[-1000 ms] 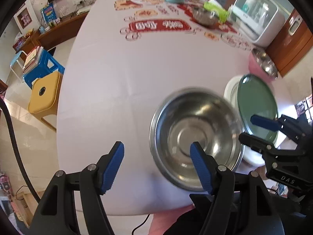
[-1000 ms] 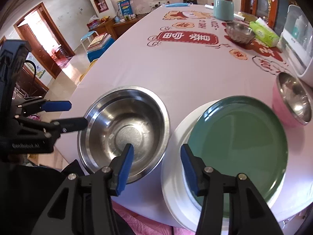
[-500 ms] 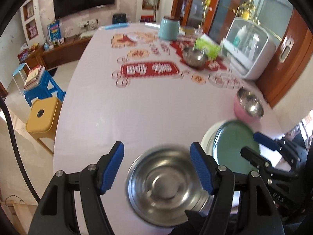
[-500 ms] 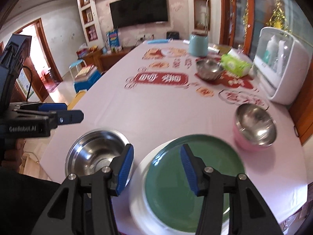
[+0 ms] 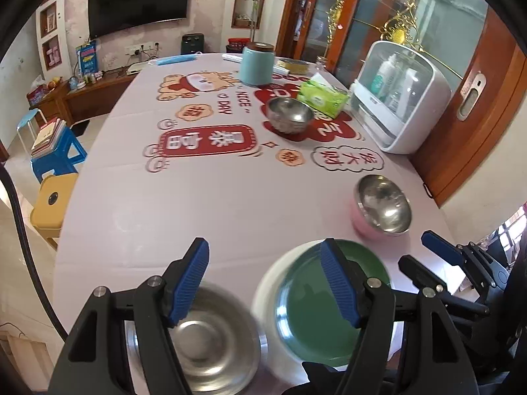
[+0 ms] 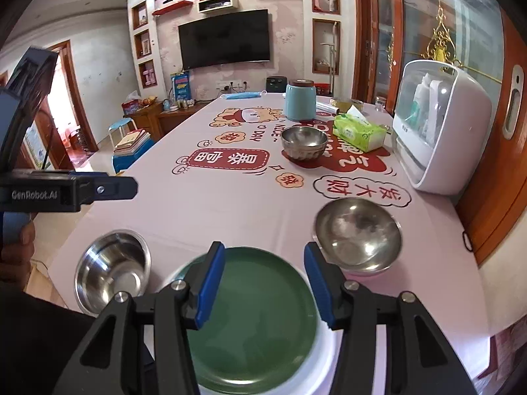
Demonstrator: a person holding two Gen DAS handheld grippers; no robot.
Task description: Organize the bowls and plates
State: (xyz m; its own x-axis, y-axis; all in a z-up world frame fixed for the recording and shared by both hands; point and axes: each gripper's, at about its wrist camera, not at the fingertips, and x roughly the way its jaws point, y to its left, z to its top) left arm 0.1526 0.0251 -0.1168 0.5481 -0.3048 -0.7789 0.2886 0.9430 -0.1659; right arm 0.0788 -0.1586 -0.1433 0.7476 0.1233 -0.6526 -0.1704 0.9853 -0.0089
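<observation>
Both grippers hang above the near edge of the table [image 6: 230,204] with jaws spread and nothing between them. The left gripper [image 5: 263,279] is over the big steel bowl [image 5: 210,339], the right gripper [image 6: 263,279] over the green plate [image 6: 257,322], which sits on a white plate [image 5: 266,289]. Plenty of bare tablecloth in the middle. The steel bowl nested in a pink bowl [image 5: 359,222] stands just past the plates, near the right edge. Only the right view shows a hand [image 6: 16,256] on the left gripper's handle. Farther off, a small steel bowl [image 6: 304,143] looks empty, beside a tissue box [image 6: 359,131] and a white cabinet [image 6: 438,131] with bottles inside
</observation>
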